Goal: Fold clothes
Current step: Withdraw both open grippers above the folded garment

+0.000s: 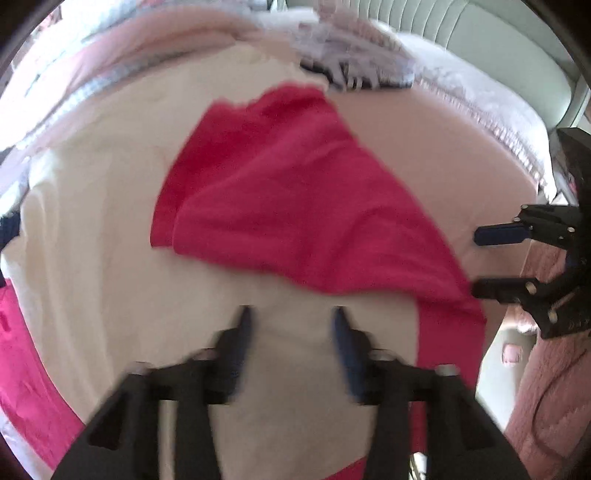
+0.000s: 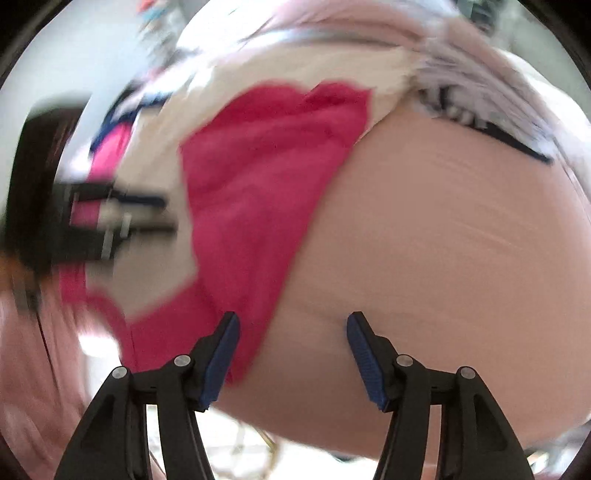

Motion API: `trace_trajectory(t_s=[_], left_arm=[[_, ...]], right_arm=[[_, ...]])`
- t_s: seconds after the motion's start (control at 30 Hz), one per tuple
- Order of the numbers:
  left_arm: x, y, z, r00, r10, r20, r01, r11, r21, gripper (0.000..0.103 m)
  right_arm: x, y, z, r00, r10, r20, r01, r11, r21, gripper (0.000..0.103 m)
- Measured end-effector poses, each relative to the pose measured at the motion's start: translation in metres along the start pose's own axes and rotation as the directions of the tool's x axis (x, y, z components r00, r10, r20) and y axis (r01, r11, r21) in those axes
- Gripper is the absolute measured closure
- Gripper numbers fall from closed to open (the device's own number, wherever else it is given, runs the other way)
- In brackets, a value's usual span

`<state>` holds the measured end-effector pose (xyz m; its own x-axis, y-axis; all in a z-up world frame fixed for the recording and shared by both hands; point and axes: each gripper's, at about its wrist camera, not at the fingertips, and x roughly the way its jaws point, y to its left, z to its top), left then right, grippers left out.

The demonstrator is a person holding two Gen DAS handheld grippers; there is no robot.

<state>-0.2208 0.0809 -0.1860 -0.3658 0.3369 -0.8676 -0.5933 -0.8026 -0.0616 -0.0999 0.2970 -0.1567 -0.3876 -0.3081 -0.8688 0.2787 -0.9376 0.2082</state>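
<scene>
A white and magenta garment (image 1: 291,206) lies spread on a pale pink bed surface (image 1: 436,155), its magenta part folded over the white part (image 1: 92,206). My left gripper (image 1: 291,321) hovers open above the white cloth near its front edge, holding nothing. In the left wrist view my right gripper (image 1: 476,260) shows at the right edge, open. In the right wrist view the right gripper (image 2: 291,325) stands open over the magenta hem (image 2: 255,229) and the pink sheet (image 2: 443,240), with nothing between its fingers. The left gripper (image 2: 166,214) appears blurred at the left.
A heap of other clothes, striped grey and white (image 1: 351,48), lies at the far side of the bed. A quilted pink cover (image 1: 546,369) hangs over the bed's right edge. A pale padded headboard (image 1: 461,26) stands behind.
</scene>
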Motion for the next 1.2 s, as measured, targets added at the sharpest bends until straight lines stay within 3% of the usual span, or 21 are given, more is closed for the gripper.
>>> trace_trajectory(t_s=[0.07, 0.1, 0.23, 0.37, 0.47, 0.6, 0.7, 0.77, 0.83, 0.9, 0.93, 0.97, 1.03, 1.2], left_arm=[[0.002, -0.01, 0.007, 0.998, -0.001, 0.064, 0.002, 1.0, -0.006, 0.053], [0.007, -0.015, 0.009, 0.997, 0.002, 0.076, -0.002, 1.0, -0.01, 0.053], [0.027, -0.016, -0.002, 0.998, 0.039, 0.048, -0.038, 0.999, -0.013, 0.052], [0.017, -0.005, -0.022, 0.999, 0.048, -0.016, -0.048, 0.999, 0.01, 0.045], [0.004, 0.0, -0.033, 0.999, 0.046, -0.026, -0.045, 0.999, 0.014, 0.045], [0.009, -0.007, -0.019, 0.998, -0.036, 0.055, 0.038, 0.999, -0.035, 0.045], [0.014, -0.013, -0.007, 0.988, -0.098, 0.12, 0.106, 0.992, -0.068, 0.045], [0.024, -0.018, -0.014, 0.998, -0.039, 0.055, 0.041, 0.998, -0.039, 0.046], [0.016, -0.017, -0.019, 0.998, -0.022, 0.059, 0.023, 1.0, -0.006, 0.046], [0.0, 0.001, -0.027, 0.995, -0.048, 0.085, 0.055, 0.995, -0.08, 0.046], [-0.012, 0.015, -0.031, 0.99, -0.035, 0.135, 0.053, 0.989, -0.136, 0.046], [-0.017, 0.027, -0.029, 0.986, -0.016, 0.163, 0.045, 0.983, -0.177, 0.046], [-0.022, 0.048, -0.02, 0.981, 0.012, 0.191, 0.037, 0.967, -0.251, 0.046], [-0.017, 0.076, 0.013, 0.98, 0.076, 0.184, -0.02, 0.958, -0.288, 0.05]], right_arm=[[-0.005, -0.001, 0.01, 0.997, -0.009, 0.078, 0.004, 0.998, 0.066, 0.043], [-0.001, 0.005, 0.013, 0.997, -0.006, 0.083, 0.002, 0.999, 0.047, 0.043], [0.026, 0.023, 0.002, 0.99, -0.133, -0.049, 0.126, 0.983, -0.131, 0.043], [0.007, 0.012, -0.021, 0.987, -0.116, -0.115, 0.099, 0.984, -0.145, 0.038], [0.009, 0.012, -0.017, 0.99, -0.109, -0.094, 0.096, 0.987, -0.131, 0.038], [0.01, 0.012, -0.012, 0.993, -0.1, -0.067, 0.092, 0.989, -0.112, 0.038], [0.011, 0.011, -0.008, 0.995, -0.094, -0.046, 0.089, 0.991, -0.098, 0.038], [0.016, 0.018, -0.013, 0.989, -0.136, -0.051, 0.128, 0.982, -0.142, 0.038], [0.011, 0.022, -0.021, 0.983, -0.17, -0.074, 0.155, 0.971, -0.181, 0.038], [-0.002, 0.012, -0.025, 0.985, -0.136, -0.102, 0.123, 0.984, -0.129, 0.038], [-0.011, 0.004, -0.023, 0.993, -0.075, -0.092, 0.069, 0.995, -0.071, 0.038], [-0.019, -0.004, -0.019, 0.998, -0.011, -0.064, 0.01, 1.0, -0.017, 0.038], [-0.033, -0.019, 0.005, 0.999, 0.035, 0.013, -0.036, 0.998, 0.056, 0.038], [-0.026, -0.031, 0.08, 0.994, -0.067, 0.084, 0.063, 0.997, 0.054, 0.038]])
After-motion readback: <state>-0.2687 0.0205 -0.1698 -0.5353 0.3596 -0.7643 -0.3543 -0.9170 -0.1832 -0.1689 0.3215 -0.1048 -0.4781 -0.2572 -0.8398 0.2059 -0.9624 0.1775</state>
